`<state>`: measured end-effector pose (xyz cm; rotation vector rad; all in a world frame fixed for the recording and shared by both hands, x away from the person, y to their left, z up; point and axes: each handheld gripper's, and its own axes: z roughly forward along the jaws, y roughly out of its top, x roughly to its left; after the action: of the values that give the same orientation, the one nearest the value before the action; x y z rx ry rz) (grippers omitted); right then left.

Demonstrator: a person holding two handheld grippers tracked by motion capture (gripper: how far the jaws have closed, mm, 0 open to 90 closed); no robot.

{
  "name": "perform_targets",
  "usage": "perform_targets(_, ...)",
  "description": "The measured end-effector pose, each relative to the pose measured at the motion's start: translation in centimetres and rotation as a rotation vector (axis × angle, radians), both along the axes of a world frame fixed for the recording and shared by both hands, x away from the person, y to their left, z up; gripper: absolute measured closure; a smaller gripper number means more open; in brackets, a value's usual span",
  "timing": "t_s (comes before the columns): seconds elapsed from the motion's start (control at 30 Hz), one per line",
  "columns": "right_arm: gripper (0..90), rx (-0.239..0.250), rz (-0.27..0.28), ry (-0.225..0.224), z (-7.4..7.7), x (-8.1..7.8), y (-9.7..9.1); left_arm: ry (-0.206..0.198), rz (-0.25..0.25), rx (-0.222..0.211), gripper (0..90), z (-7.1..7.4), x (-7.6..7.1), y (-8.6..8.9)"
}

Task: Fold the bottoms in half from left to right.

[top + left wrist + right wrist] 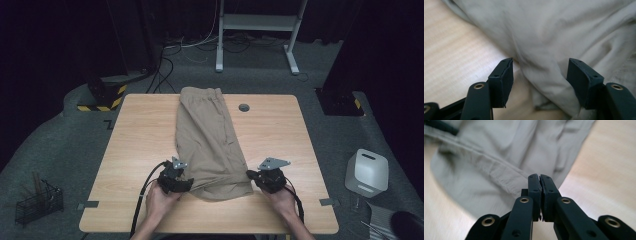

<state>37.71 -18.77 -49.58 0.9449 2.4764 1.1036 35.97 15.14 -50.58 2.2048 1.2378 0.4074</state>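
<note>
A pair of tan shorts [210, 142] lies lengthwise down the middle of the wooden surface [135, 135], waistband at the far edge and leg hems bunched at the near side, where both hands work. Nothing else sits on the wood except a small round grey cable port [244, 107] just right of the waistband, well clear of the cloth. The left tongs [186, 184] sit at the near left corner of the shorts; in the left gripper view their jaws stand wide, a rumpled fold of the fabric [541, 50] lying between and ahead of them with neither pad pressing on it. The right tongs [251, 175] are at the near right corner, and in the right gripper view the jaws are pressed together, with the hem [499, 177] just beside their tips; I cannot tell whether any cloth is caught between them. On the floor to the left stands a black wire basket [39, 202] with a few stick-like things in it, too small to make out. A white boxy device [367, 172] rests on the floor to the right, and a white frame [257, 22] stands behind the surface amid loose cables.
</note>
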Motion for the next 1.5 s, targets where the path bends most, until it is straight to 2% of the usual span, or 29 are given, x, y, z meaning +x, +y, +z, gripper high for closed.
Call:
perform_targets(0.03, 86.2, -0.010, 0.014, 0.006, -0.2, -0.2, 0.0, -0.003, 0.002, -0.005, 38.3, -0.1, -0.2, 0.1)
perform_targets(0.1, 74.7, -0.004, 0.022, -0.001, -0.5, -0.6, 0.2, -0.003, 0.010, -0.041, 38.4, 0.0, -0.5, 0.4)
perform_targets(0.17, 64.6, 0.027, -0.013, -0.048, 0.0, -0.7, 0.4, -0.028, 0.014, -0.064, 38.3, 0.4, -0.5, 0.8)
perform_targets(0.23, 60.8, 0.079, -0.056, -0.076, 1.0, -0.2, 0.7, -0.061, 0.029, -0.117, 38.3, 1.0, -0.2, 1.2)
perform_targets(0.33, 58.4, 0.081, -0.098, -0.067, 1.6, 1.4, 1.6, -0.098, 0.039, -0.127, 39.5, 1.3, 0.3, 1.3)
perform_targets(0.43, 57.8, 0.059, -0.129, -0.005, 0.6, 3.5, 2.6, -0.072, 0.030, -0.111, 43.0, 0.8, 0.9, 0.8)
perform_targets(0.5, 60.8, 0.035, -0.139, 0.016, -0.2, 4.3, 3.1, -0.063, 0.016, -0.080, 48.6, 0.2, 1.1, 0.4)
perform_targets(0.6, 79.8, 0.005, -0.124, 0.050, -1.4, 5.0, 3.5, -0.069, 0.007, -0.062, 57.2, -0.4, 1.1, 0.0)
perform_targets(0.67, 88.5, -0.006, -0.119, 0.033, -1.5, 4.9, 3.7, -0.072, 0.009, -0.064, 63.7, -0.5, 1.1, 0.1)
perform_targets(0.8, 89.6, 0.004, -0.154, -0.040, -0.6, 4.5, 2.7, -0.072, 0.000, -0.037, 69.7, -0.6, 1.0, 0.6)
perform_targets(0.87, 89.5, 0.011, -0.177, -0.045, -0.2, 4.6, 2.0, -0.068, -0.005, -0.063, 69.4, -0.7, 0.8, 0.8)
perform_targets(0.9, 89.3, 0.003, -0.183, -0.043, -0.2, 4.7, 1.8, -0.070, -0.010, -0.061, 68.8, -0.7, 0.7, 0.7)
perform_targets(0.97, 86.0, -0.058, -0.191, -0.029, -0.7, 5.0, 2.2, -0.080, 0.000, -0.039, 64.9, -0.6, 0.6, 0.5)
perform_targets(1.0, 79.5, -0.086, -0.205, -0.021, -1.0, 5.1, 2.4, -0.079, 0.008, -0.040, 58.8, -0.5, 0.5, 0.5)
perform_targets(1.03, 73.9, -0.092, -0.214, -0.024, -1.1, 5.1, 2.5, -0.084, 0.007, -0.051, 52.2, -0.4, 0.4, 0.6)
perform_targets(1.13, 60.6, -0.056, -0.198, -0.043, -0.5, 4.3, 2.7, -0.102, -0.006, -0.084, 41.0, 0.2, -0.4, 0.7)
perform_targets(1.2, 54.4, -0.051, -0.177, -0.052, -0.1, 3.5, 3.0, -0.096, -0.011, -0.102, 35.5, 0.5, -1.1, 0.8)
perform_targets(1.27, 51.1, -0.044, -0.159, -0.030, -0.2, 3.1, 3.3, -0.090, -0.009, -0.110, 34.5, 0.3, -1.8, 1.1)
perform_targets(1.3, 49.8, -0.050, -0.153, -0.019, -0.5, 2.9, 3.4, -0.077, -0.007, -0.107, 33.7, 0.0, -2.1, 1.1)
perform_targets(1.33, 48.9, -0.064, -0.150, -0.011, -0.8, 2.8, 3.5, -0.061, -0.009, -0.086, 32.8, -0.4, -2.2, 1.1)
perform_targets(1.4, 47.0, -0.081, -0.160, 0.010, -1.7, 2.8, 3.4, -0.037, -0.005, -0.094, 30.8, -0.9, -2.5, 1.2)
perform_targets(1.5, 45.2, -0.050, -0.182, 0.030, -2.2, 2.8, 2.8, -0.051, -0.011, -0.095, 30.6, -0.6, -2.9, 1.3)
